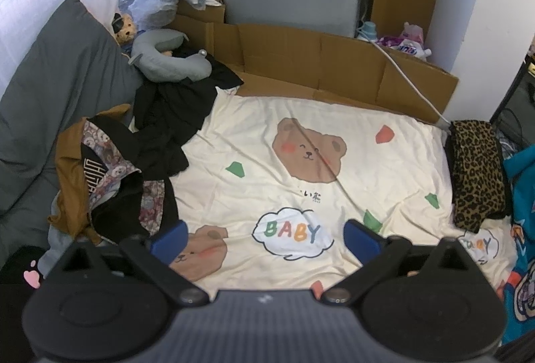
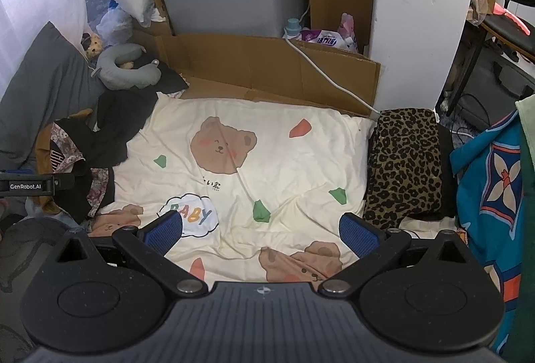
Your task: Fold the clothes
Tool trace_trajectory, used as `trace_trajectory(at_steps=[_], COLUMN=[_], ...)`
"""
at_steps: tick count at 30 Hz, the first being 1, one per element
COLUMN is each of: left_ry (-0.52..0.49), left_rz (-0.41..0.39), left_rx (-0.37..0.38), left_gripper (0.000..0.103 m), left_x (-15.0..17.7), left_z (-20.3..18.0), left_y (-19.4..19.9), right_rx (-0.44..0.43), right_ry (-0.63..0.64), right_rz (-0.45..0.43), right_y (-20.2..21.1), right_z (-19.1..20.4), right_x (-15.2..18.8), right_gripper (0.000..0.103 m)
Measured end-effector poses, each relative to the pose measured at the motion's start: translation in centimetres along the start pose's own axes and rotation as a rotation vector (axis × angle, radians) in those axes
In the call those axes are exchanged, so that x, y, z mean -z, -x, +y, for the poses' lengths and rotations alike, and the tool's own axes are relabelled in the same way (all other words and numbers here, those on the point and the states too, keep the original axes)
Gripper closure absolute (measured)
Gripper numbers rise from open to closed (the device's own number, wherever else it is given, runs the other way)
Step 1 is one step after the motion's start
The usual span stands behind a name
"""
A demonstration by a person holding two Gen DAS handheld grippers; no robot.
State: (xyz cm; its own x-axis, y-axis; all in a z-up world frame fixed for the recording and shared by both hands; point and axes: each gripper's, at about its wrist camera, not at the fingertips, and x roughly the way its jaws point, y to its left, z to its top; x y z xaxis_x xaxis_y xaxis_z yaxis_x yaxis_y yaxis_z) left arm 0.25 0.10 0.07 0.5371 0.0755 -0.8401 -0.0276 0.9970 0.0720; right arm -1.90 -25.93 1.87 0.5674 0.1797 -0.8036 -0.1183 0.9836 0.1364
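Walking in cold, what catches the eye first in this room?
The cream bear sheet fills the middle, with a BABY cloud printed on it. A tangled clothes pile sits on its left edge, and a folded leopard cloth on its right. Both open grippers hover above, empty.

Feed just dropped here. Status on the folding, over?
Left gripper and right gripper open, empty. Unfolded clothes pile untouched; leopard garment folded. Bear sheet between is bare.

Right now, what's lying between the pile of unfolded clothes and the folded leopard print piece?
Only the cream bear-print sheet, with no clothing on that stretch. Both wrist views show it, with the clothes pile at its left edge and the leopard print piece at its right.
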Motion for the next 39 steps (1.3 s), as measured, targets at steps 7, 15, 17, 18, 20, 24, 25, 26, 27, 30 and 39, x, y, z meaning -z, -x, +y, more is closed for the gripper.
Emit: trace_trajectory(at_steps=[7,15,17,18,20,24,25,26,27,30,39], left_ry=[0.014,0.036,0.043,0.045,0.04,0.017,0.016,0.015,0.014,0.026,0.074], left_rz=[-0.022,-0.048,-0.043,-0.036,-0.035,-0.042,-0.041,-0.04,-0.041,-0.027,0.001], left_rx=[0.017,0.011,0.016,0.017,0.013,0.001,-0.001,-0.001,0.0,0.023,0.033], left_gripper=[0.001,0.0,0.0,0.0,0.0,0.0,0.0,0.0,0.0,0.0,0.0], left_x=[0.2,0.3,0.2,0.2,0.2,0.3,0.3,0.3,0.4,0.4,0.3], left_z=[0.3,0.8,0.9,0.9,0.8,0.4,0.4,0.3,0.3,0.7,1.2], left_y=[0.3,0.7,0.7,0.6,0.6,0.7,0.7,0.7,0.7,0.7,1.4], right_rx=[0.004,0.012,0.012,0.014,0.019,0.025,0.026,0.025,0.025,0.018,0.018], right_ry=[0.0,0.002,0.008,0.009,0.007,-0.001,-0.002,-0.004,-0.005,-0.005,0.014], right_rz=[0.001,-0.015,-0.019,-0.023,-0.032,-0.045,-0.047,-0.049,-0.051,-0.059,-0.065], right_y=[-0.2,0.0,0.0,0.0,0.2,0.5,0.5,0.5,0.5,0.7,1.5], right_z=[0.2,0.1,0.3,0.3,0.3,0.3,0.2,0.1,0.1,0.1,0.3], right_x=[0.0,0.0,0.2,0.1,0.1,0.5,0.5,0.5,0.5,0.6,0.6], right_gripper=[0.0,0.0,0.0,0.0,0.0,0.0,0.0,0.0,0.0,0.0,0.0])
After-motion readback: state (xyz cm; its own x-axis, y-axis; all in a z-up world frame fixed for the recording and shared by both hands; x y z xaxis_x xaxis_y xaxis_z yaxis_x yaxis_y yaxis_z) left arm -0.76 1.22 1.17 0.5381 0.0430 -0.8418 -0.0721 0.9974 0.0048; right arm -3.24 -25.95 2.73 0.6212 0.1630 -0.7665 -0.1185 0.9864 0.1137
